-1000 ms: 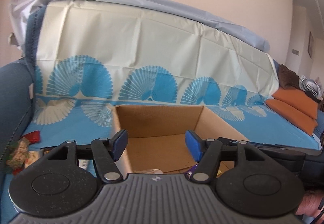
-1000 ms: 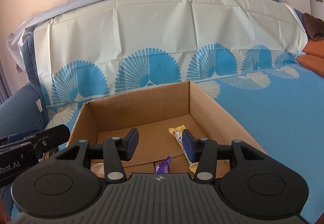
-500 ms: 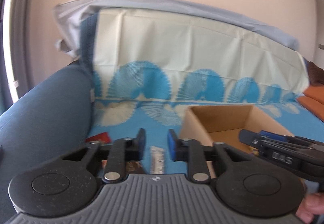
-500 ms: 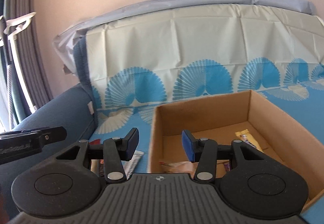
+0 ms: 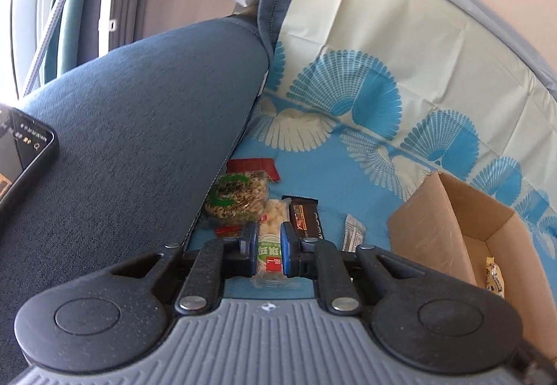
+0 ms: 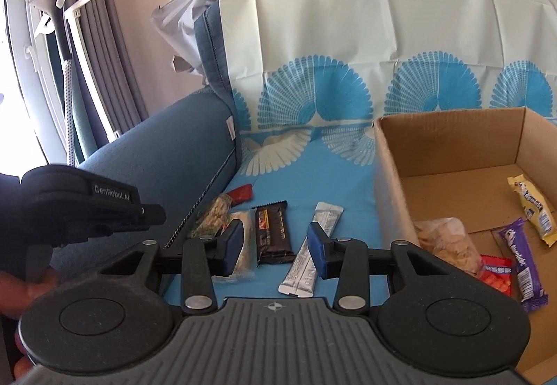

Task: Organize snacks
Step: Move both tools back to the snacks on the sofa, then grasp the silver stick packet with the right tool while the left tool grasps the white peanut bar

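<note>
Only the left wrist view shows the phone [image 5: 24, 155] lying on the dark blue sofa arm [image 5: 132, 127], and only there is the left gripper [image 5: 268, 251] seen from behind, its blue fingers [image 5: 251, 247] drawn near together on either side of a pale green-labelled snack packet [image 5: 271, 245]; whether they press it cannot be told. Beside that packet lie a round grain cake in clear wrap [image 5: 238, 198], a red packet [image 5: 254, 167], a dark chocolate bar [image 5: 306, 218] and a silver sachet [image 5: 354, 233], all on the blue fan-patterned cover [image 5: 313, 176] of the sofa seat. The right wrist view alone looks down into the cardboard box [image 6: 449, 138], which stands on the seat to the right of the loose snacks and holds a yellow bar [image 6: 532, 207], a purple bar [image 6: 520, 256], a small red packet [image 6: 496, 275] and a clear bag of pale crisps [image 6: 447, 242]. In the left view only one box corner and a scrap of yellow wrapper show. The right gripper [image 6: 275, 247] hangs above the seat with its fingers [image 6: 318, 247] well apart, holding nothing, the chocolate bar [image 6: 273, 232] and silver sachet [image 6: 311, 252] lying below between them.
</note>
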{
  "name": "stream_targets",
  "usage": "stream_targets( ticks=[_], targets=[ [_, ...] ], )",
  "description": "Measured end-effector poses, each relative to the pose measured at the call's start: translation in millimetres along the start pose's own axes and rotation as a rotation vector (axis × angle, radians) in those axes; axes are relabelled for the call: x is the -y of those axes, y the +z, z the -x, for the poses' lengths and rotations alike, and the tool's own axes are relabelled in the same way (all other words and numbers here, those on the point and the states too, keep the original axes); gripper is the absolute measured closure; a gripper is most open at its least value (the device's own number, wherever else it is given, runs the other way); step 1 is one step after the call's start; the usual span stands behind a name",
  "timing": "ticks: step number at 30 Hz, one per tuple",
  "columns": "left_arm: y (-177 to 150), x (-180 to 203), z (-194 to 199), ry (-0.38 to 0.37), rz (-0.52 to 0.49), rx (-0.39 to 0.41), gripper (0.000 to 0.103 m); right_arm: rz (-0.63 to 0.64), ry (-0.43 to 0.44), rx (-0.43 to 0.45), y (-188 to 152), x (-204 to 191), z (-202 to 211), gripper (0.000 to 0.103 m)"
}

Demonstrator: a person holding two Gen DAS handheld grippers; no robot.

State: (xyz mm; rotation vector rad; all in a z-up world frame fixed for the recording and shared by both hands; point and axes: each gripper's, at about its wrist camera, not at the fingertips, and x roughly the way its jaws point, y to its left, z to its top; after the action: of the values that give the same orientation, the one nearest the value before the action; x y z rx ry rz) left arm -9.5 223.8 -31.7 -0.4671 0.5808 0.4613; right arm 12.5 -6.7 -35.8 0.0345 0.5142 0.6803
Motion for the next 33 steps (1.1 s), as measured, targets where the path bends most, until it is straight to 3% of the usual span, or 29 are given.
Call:
stream_targets(
  ticks=[7,19,21,23,25,29,31,33],
  targets=[
    [1.4,-10.2,-24.9,-0.014,0.034,-0.08,0.089,-0.001,-0.023,-0.076,-12.8,-11.3,-38.3,0.06],
    [-1.7,-1.0,-63.9,-0.064,0.059,-0.079,0.085,-0.078,-0.099,-0.144,-25.0,2.4,-100.7,0.06],
    [-5.3,1.9,-73.9,-0.053,0.056,-0.084,0.072,-0.069,-0.124,-0.153,-23.8,3.2,-108.7,0.059],
    [-3.7,4.0,-83.5,-0.044,0.074,-0.105,0.071,-0.083,-0.122,-0.18,-24.6,5.8,-117.1,0.057],
    [-3.5,7.6,-90.1,-0.048,0.079,-0.083,0.061,-0.072,-0.138,-0.221,-27.8,6.6,-127.3,0.057],
    [-3.1,16.7,-110.2,-0.032,0.068,-0.119,0.059,-0.101,-0.163,-0.278,-31.8,15.4,-140.2,0.057],
    [-6.5,24.3,-120.6,-0.004,0.018,-0.144,0.049,-0.095,-0.163,-0.276,-30.7,16.4,-141.6,0.057],
    [-9.8,30.8,-131.5,0.064,-0.056,-0.184,0.047,-0.077,-0.16,-0.279,-30.5,15.7,-142.0,0.062]
  ],
)
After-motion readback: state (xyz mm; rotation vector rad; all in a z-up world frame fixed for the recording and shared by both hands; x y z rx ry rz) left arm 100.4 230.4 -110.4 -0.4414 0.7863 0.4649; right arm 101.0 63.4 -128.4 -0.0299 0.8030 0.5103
